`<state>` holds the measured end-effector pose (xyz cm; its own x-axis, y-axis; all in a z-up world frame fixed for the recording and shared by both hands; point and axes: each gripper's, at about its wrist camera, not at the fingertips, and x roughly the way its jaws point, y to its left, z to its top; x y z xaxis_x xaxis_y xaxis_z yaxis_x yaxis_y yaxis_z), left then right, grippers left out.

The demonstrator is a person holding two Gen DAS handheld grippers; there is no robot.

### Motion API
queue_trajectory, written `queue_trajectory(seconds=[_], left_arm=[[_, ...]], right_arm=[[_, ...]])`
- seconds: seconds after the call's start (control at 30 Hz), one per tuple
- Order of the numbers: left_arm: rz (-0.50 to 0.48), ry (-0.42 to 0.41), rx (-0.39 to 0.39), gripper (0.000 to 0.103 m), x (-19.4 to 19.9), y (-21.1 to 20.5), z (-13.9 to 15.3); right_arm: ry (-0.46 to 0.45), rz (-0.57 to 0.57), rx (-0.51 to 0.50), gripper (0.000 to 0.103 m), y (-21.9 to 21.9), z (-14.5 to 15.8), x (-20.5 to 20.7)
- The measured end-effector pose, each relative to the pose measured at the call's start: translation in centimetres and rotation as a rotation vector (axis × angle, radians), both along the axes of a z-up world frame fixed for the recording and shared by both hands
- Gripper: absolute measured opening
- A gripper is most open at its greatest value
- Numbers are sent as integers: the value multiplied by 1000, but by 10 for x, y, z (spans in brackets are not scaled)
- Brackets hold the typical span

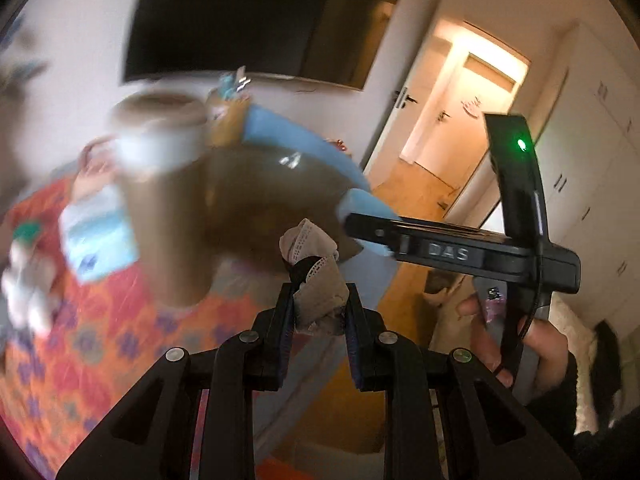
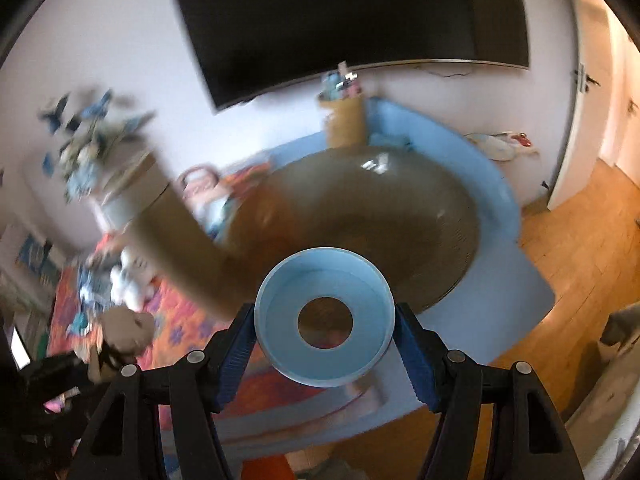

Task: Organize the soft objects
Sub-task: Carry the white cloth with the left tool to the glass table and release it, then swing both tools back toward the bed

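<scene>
Your left claw [image 1: 320, 300] is clenched on a bunched beige lace cloth [image 1: 316, 280], most of it sticking out past the tips. Your right claw [image 2: 325, 332] grips a blue ring-shaped tub [image 2: 324, 320] by its sides, its hollow facing you. The blurred surroundings suggest fast travel: the smooth tub could slip from its pads, or the loose cloth snag the tall cardboard tube [image 1: 168, 216] ahead to its left
</scene>
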<state>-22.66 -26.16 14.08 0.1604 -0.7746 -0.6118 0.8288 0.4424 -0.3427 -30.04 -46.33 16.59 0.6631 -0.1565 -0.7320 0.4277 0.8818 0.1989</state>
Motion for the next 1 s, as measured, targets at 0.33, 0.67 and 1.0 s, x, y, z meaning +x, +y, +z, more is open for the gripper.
queue_trajectory(seconds=[0.33,0.67,1.0], left_arm=[[116,-114,50,20,2,-109,7],[253,-210,210,42,35,-158,-27],[230,-237,207,80,26,-163,-31]], right_arm=[[-46,-87,102,67,-83,4,46],[10,-113,156,68,-122,-21,99],[8,-117,187,70,-126,-19,85]])
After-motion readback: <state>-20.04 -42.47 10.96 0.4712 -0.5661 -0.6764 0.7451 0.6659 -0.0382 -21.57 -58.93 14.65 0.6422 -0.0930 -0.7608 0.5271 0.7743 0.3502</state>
